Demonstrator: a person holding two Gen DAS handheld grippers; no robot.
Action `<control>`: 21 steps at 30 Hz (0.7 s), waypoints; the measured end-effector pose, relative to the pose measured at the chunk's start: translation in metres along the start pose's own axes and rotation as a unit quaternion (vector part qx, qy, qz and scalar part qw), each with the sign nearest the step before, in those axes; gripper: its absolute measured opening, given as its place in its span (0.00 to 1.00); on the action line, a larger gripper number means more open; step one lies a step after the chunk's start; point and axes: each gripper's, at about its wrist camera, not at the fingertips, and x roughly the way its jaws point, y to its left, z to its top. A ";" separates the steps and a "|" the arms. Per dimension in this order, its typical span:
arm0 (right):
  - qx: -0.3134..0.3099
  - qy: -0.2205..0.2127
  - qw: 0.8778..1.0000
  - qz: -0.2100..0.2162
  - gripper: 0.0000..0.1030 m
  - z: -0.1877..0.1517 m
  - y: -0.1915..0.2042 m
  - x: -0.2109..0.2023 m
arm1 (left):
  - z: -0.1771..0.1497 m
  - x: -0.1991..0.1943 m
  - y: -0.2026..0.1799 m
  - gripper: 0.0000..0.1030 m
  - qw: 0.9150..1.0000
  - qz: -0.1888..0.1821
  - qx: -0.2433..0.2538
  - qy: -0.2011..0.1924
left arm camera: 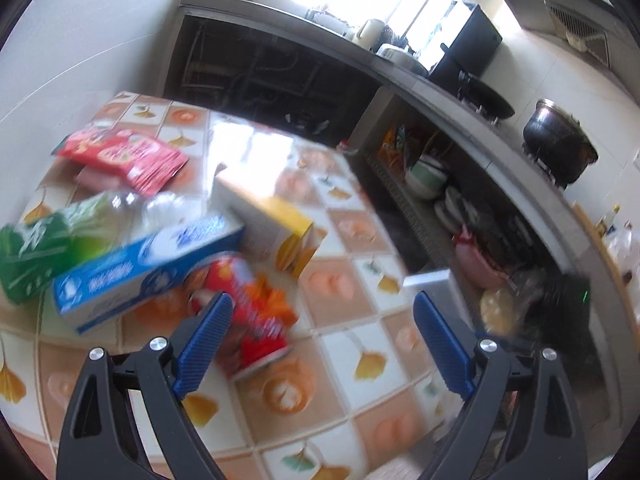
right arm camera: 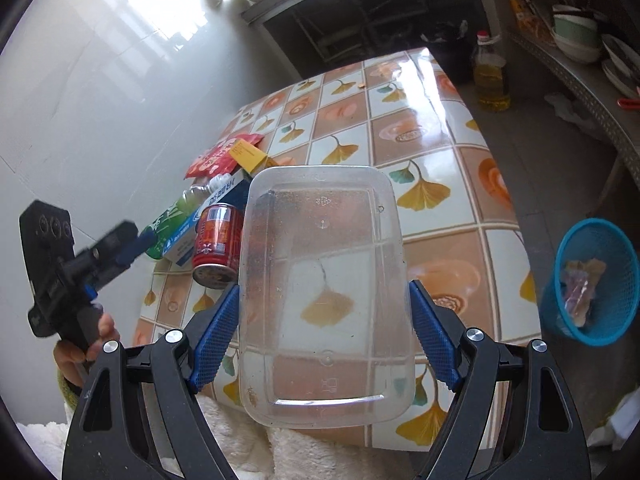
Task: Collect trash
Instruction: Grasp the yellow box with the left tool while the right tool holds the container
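Note:
My right gripper (right arm camera: 324, 312) is shut on a clear plastic food container (right arm camera: 324, 300) and holds it above the tiled table (right arm camera: 440, 152). My left gripper (left arm camera: 320, 320) is open and empty, just above a red drink can (left arm camera: 256, 308) lying on the table. Behind the can lie a blue-and-white box (left arm camera: 140, 268), a green-labelled bottle (left arm camera: 52, 240), a yellow-and-white carton (left arm camera: 272, 224) and a red snack packet (left arm camera: 128, 160). The right wrist view shows the same pile, with the can (right arm camera: 216, 244) and the left gripper (right arm camera: 128, 244) beside it.
A blue mesh waste basket (right arm camera: 588, 280) with some trash in it stands on the floor right of the table. A bottle of oil (right arm camera: 490, 72) stands on the floor beyond the table. Kitchen shelves with bowls (left arm camera: 428, 176) and a counter with pots (left arm camera: 560, 144) run along the right.

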 end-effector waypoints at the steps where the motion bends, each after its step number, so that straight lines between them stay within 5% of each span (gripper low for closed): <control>1: 0.004 -0.001 1.000 0.002 0.75 0.000 -0.003 0.000 | 0.011 0.006 -0.003 0.87 1.000 -0.007 -0.004 0.001; 10: 0.024 -0.010 0.999 0.030 0.75 -0.003 -0.020 -0.003 | 0.073 0.099 0.010 0.80 0.989 0.016 -0.110 0.093; 21: 0.037 -0.013 0.998 0.055 0.75 -0.001 -0.037 -0.002 | 0.084 0.159 0.028 0.63 0.969 0.141 -0.133 0.154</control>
